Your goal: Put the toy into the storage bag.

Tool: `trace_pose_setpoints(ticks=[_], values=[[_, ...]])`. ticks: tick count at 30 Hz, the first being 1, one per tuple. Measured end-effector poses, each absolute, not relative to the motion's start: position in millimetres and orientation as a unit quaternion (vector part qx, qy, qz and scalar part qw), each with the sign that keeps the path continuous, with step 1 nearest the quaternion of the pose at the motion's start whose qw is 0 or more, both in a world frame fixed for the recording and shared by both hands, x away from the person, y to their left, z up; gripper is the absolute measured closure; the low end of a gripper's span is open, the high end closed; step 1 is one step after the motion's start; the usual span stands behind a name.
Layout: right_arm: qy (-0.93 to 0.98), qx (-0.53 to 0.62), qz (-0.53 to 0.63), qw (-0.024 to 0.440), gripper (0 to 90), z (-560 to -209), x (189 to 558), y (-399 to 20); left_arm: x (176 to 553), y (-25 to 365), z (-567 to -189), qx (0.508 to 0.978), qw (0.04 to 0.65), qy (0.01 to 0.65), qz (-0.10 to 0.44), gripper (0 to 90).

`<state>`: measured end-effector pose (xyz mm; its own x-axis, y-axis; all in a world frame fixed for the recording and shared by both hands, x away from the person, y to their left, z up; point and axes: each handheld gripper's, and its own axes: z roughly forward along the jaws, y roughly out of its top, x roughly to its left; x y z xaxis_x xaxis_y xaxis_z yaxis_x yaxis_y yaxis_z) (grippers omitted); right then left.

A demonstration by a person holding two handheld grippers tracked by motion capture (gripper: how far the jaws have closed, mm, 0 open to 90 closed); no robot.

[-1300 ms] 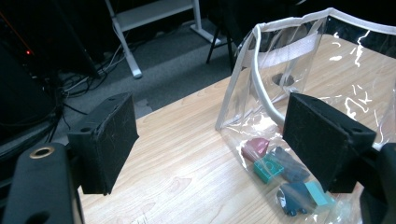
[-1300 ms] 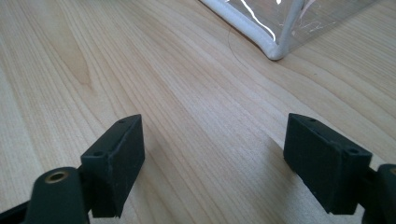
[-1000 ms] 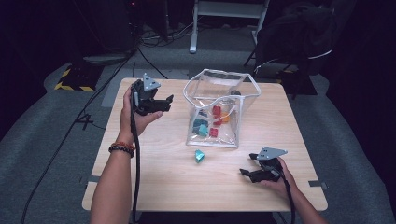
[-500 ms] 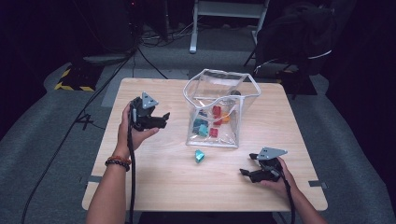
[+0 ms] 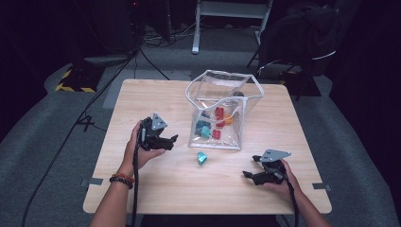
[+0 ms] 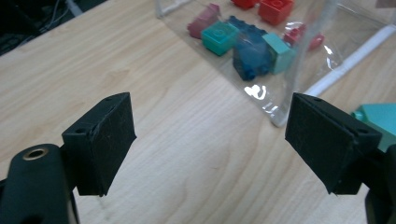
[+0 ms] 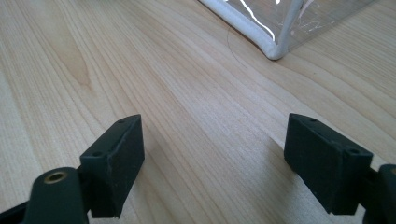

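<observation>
Most of the work looks already done, I think. The clear bag (image 5: 222, 111) stands open near the far edge of the table (image 5: 142, 94), and several bricks lie inside it: red, teal, blue and orange ones, resting against its front wall. In the left gripper view these bricks (image 6: 247, 46) show through the plastic, close ahead of the jaws.

One piece is left outside. The loose teal brick (image 5: 202, 158) lies on the bare wood just in front of the bag, toward the near edge, roughly between the two hands. In the left gripper view its corner (image 6: 380, 116) shows behind the jaw on that picture's right side, not between the jaws.

The left gripper (image 5: 163, 140) is held above the table on the left side, pointing toward the brick and the bag. Its jaws stand wide apart and nothing is between them. The right gripper (image 5: 255, 176) is low near the near right corner, also with jaws spread wide and nothing held; it looks at bare wood and the bottom corner of the bag (image 7: 275, 49).

So what remains, as I judge it, is to take this last brick and drop it into the bag's open top. The left gripper seems better placed for this.
</observation>
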<state>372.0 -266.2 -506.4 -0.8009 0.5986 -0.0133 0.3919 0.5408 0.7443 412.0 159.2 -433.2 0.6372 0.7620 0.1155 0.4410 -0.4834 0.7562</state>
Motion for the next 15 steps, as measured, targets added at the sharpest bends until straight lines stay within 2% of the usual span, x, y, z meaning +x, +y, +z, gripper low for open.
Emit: trace_pose_setpoints(ticks=[15], values=[[0.867, 0.286, 0.385, 0.134, 20.4, -506, 372, -266, 385, 122, -468, 0.862, 0.356, 0.318, 0.171, 16.8]])
